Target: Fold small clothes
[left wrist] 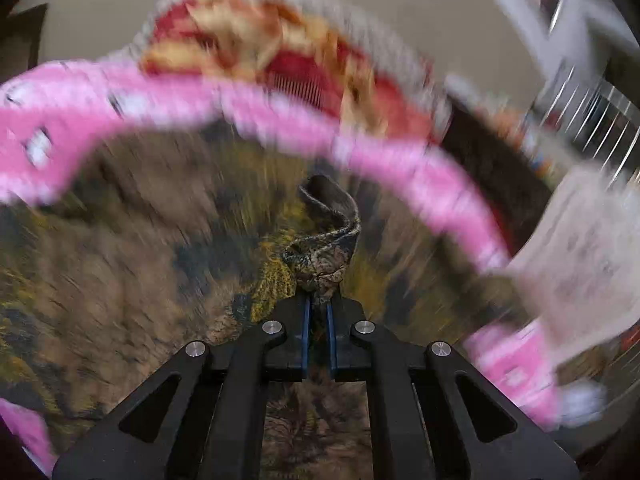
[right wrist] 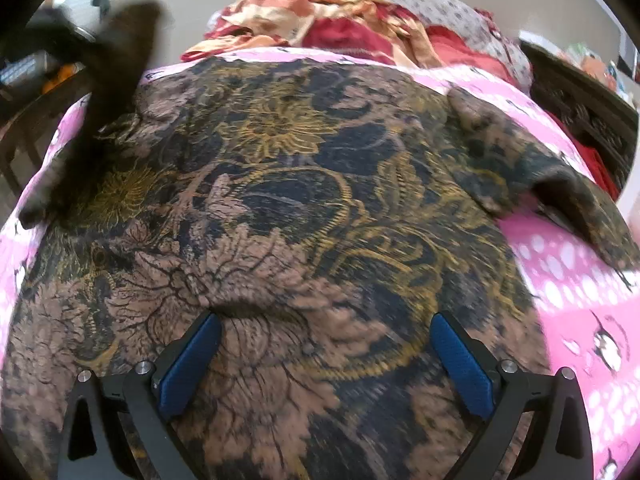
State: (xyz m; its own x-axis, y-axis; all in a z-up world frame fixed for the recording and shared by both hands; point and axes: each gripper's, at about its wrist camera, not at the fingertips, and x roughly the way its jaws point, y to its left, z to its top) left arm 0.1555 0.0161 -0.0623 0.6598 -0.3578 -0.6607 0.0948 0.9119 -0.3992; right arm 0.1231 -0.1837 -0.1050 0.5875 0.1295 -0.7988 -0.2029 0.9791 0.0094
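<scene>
Left wrist view is heavily motion-blurred, yet the left gripper (left wrist: pixel 318 320) shows sharply: its two blue-padded fingers (left wrist: pixel 305 336) are pressed nearly together, pinching a bunched hem of the batik garment (left wrist: pixel 324 248), which rises in a twisted fold just ahead of the tips. The rest of that brown, black and gold cloth spreads below and to both sides over a pink sheet (left wrist: pixel 280 116) that curves around it. Past the far edge of the pink sheet lies a heap of red and orange clothes (left wrist: pixel 272 44) with bare beige floor (left wrist: pixel 100 8) behind it, and a pale patterned cloth (left wrist: pixel 588 248) sits off to the right. Right wrist view is far clearer and shows what the other cannot: the batik garment (right wrist: pixel 280 200) lying mostly flat, covering nearly the whole pink sheet (right wrist: pixel 568 280), with one sleeve (right wrist: pixel 532 172) reaching toward the sheet's right edge. The right gripper (right wrist: pixel 324 364) hangs above the cloth with fingers (right wrist: pixel 192 364) spread wide, holding nothing. A dark blurred shape (right wrist: pixel 108 92) crosses the upper left; I cannot tell what it is. The red heap (right wrist: pixel 352 24) borders the sheet's far edge.
</scene>
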